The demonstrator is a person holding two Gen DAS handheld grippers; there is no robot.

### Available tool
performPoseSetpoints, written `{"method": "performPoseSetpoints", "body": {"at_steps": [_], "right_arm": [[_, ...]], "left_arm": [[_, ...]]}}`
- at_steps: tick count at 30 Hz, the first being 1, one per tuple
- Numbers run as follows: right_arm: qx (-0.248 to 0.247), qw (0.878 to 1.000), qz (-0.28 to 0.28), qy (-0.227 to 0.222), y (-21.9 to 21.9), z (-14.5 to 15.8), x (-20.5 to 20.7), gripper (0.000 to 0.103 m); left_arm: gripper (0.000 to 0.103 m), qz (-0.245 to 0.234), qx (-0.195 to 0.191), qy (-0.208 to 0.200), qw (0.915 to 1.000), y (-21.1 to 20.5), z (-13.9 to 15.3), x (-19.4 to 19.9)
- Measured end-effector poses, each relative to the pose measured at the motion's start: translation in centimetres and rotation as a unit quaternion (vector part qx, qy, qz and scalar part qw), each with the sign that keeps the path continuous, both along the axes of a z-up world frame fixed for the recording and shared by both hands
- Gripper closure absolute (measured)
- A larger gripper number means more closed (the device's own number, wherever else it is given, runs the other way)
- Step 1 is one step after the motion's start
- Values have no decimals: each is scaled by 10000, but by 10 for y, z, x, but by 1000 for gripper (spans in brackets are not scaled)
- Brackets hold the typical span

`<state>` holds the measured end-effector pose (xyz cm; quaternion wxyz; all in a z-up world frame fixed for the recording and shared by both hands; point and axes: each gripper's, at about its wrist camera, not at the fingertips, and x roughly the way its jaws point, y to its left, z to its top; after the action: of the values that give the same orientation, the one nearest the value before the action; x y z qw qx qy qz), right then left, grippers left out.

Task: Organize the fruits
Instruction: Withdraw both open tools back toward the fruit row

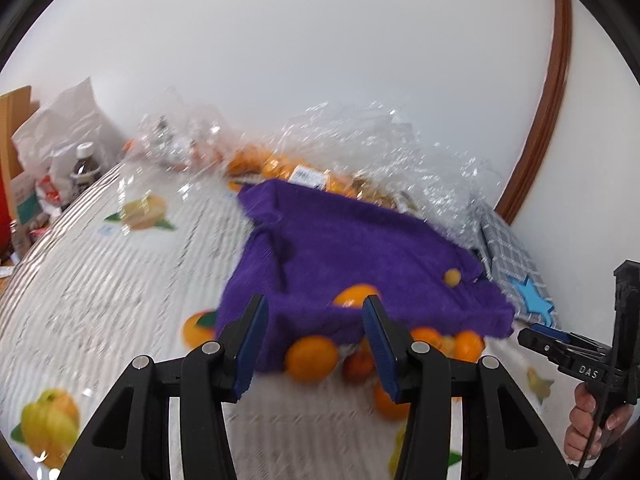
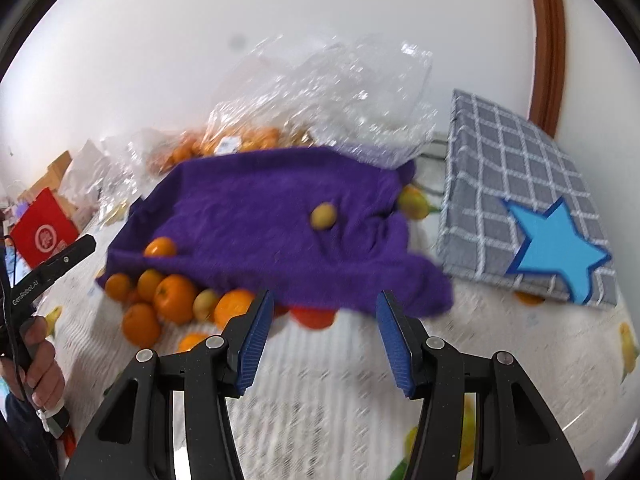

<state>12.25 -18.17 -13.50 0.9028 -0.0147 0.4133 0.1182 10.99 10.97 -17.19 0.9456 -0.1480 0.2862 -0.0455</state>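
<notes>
Two grippers: both hover above the desk [image 2: 320,408], each with fingers apart and nothing between them.
Left gripper [image 1: 316,344]: near the front edge of the purple cloth [image 1: 360,248].
Right gripper [image 2: 326,332]: near the front right part of the cloth.
Oranges [image 2: 174,298]: a group lies on the desk at the near left edge of the cloth, partly under it; one orange [image 2: 160,247] sits on the cloth.
Small yellow fruit [image 2: 323,216]: on the cloth, toward the right.
Checked bag with blue star [image 2: 520,184]: right of the cloth.
Clear plastic bag [image 2: 320,92]: far behind the cloth, with more oranges.
</notes>
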Motion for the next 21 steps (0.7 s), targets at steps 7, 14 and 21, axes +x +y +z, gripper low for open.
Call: {"method": "performPoseSetpoints", "body": {"at_steps": [7,14,21], "right_arm": [[183,9994,252,120,17,-15,-11,47],[288,9984,450,164,30,-21,0,47],[336,9964,617,466,39,-39,18,47]], "left_arm": [[57,26,-45,331,9994,7,-13,-5],[57,31,16,366,9993,4,-16,-6],[56,79,73,409,9991,4,-16,-4]]}}
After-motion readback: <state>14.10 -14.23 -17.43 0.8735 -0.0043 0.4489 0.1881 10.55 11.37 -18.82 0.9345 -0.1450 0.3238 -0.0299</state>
